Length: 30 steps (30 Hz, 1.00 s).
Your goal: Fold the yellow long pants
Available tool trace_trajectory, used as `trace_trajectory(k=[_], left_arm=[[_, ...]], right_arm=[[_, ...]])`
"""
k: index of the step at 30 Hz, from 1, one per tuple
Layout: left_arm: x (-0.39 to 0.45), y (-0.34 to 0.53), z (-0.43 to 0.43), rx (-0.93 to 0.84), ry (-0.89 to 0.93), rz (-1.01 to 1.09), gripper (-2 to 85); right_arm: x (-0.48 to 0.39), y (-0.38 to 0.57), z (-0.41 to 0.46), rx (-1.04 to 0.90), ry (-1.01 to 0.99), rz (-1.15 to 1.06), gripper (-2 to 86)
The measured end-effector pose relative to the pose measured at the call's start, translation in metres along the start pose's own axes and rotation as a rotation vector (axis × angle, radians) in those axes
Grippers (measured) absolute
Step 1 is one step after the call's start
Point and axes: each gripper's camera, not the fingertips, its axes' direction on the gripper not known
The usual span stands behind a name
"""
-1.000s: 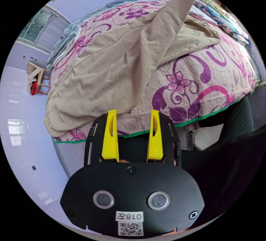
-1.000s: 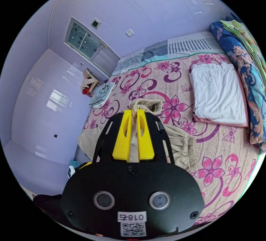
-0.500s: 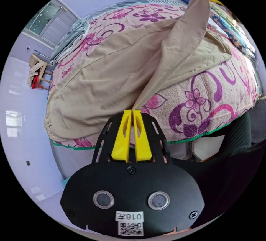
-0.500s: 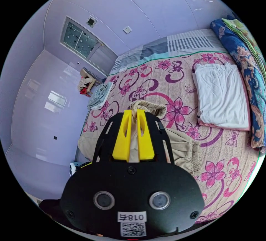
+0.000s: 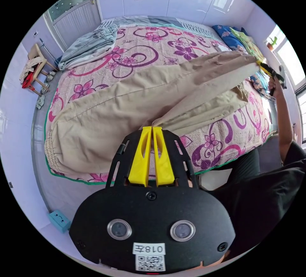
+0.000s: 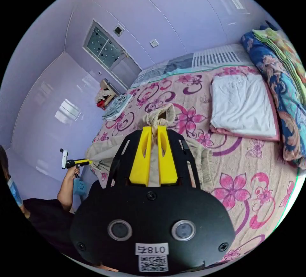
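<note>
— Beige-yellow cotton, is that the long pants (image 5: 127,98)?

— Yes, the yellow long pants lie stretched over the bed with the pink and purple flowered cover (image 5: 140,44), one cuffed end near the bed's edge. An upper layer is lifted off the cover and runs taut between the two claws.

— What is the left claw (image 5: 152,128) doing?

— Its yellow jaws are clenched together on a fold of the pants fabric at the near edge of the bed. In the right gripper view it shows small at the left (image 6: 83,162), gripped by a hand (image 6: 74,171).

— And the right claw (image 6: 155,128)?

— Also clamped on the pants, with a gathered, elastic-looking bunch of fabric standing up between the jaws. In the left gripper view it shows far to the right (image 5: 262,67), pinching the raised end of the cloth.

— Anything else on the bed?

— A folded white garment (image 6: 244,105), a folded grey-blue garment (image 5: 87,43), and a stack of patterned blue and green blankets (image 6: 283,67) along one side.
</note>
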Motion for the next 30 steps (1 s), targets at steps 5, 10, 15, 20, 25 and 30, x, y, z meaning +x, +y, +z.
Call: trace_trajectory(k=[5,10,15,20,25,30], left_arm=[[-0.001,-0.005,0.069,-0.103,0.017,0.036,-1.0],[-0.007,-0.008,0.074,-0.083,-0.007,0.055,-1.0],[-0.004,-0.003,0.095,-0.103,0.01,0.111,-1.0],[0.0,-0.012,0.164,-0.16,0.016,0.135,-1.0],[-0.024,-0.022,0.191,-0.141,0.065,0.121,-1.0],[-0.048,-0.032,0.215,-0.124,0.138,0.115,-1.0]], right_arm=[[0.094,0.084,0.045,-0.16,-0.086,0.392,2.3],[0.075,0.074,0.034,-0.114,-0.126,0.36,2.5],[0.011,0.047,-0.005,-0.085,-0.04,0.153,3.0],[0.039,0.093,0.034,-0.204,0.016,0.291,6.0],[-0.002,0.122,0.005,-0.069,0.064,0.272,11.1],[-0.191,0.172,0.022,0.061,-0.065,-0.318,8.8]])
